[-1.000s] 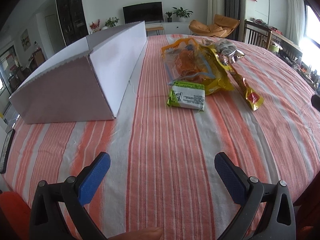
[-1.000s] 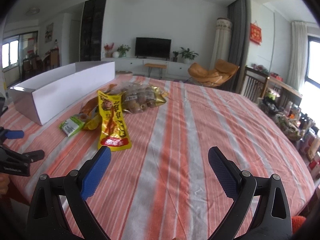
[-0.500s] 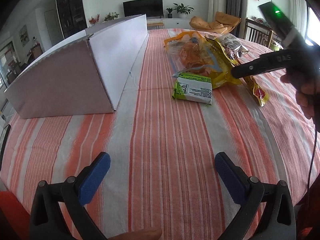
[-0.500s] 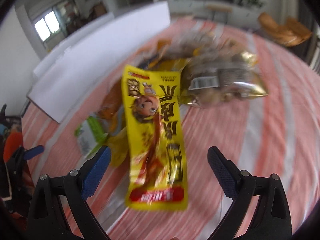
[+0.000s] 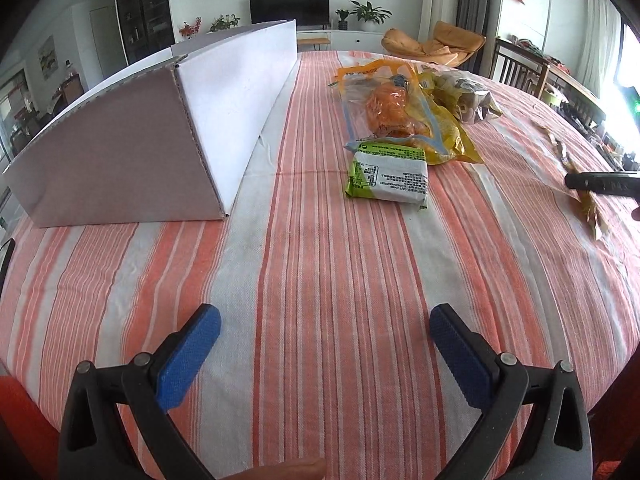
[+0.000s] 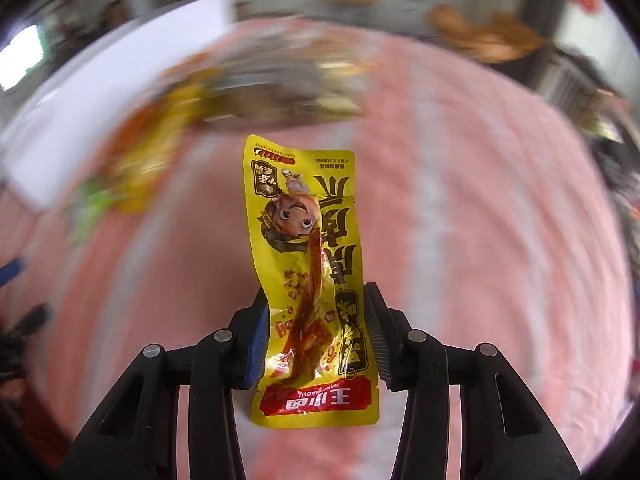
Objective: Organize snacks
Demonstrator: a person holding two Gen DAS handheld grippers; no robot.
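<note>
My right gripper [image 6: 318,340] is shut on a long yellow snack packet [image 6: 308,248] with a cartoon face, held up above the table. In the left wrist view that packet [image 5: 588,208] shows edge-on at the far right, in the right gripper [image 5: 600,182]. My left gripper [image 5: 324,344] is open and empty, low over the striped tablecloth [image 5: 320,264]. A green and white packet [image 5: 386,174], a clear bag of orange snacks [image 5: 390,106] and a yellow bag [image 5: 448,136] lie ahead of it. A long white cardboard box [image 5: 160,120] stands at the left.
A clear bag of brown snacks [image 5: 466,94] lies behind the yellow bag. The table's front edge is right below my left gripper. Chairs and a sideboard stand beyond the table at the right. The right wrist view's background is blurred.
My right gripper has closed on the yellow cartoon packet and lifted it off the table toward the right. My left gripper has stayed open and nearly still.
</note>
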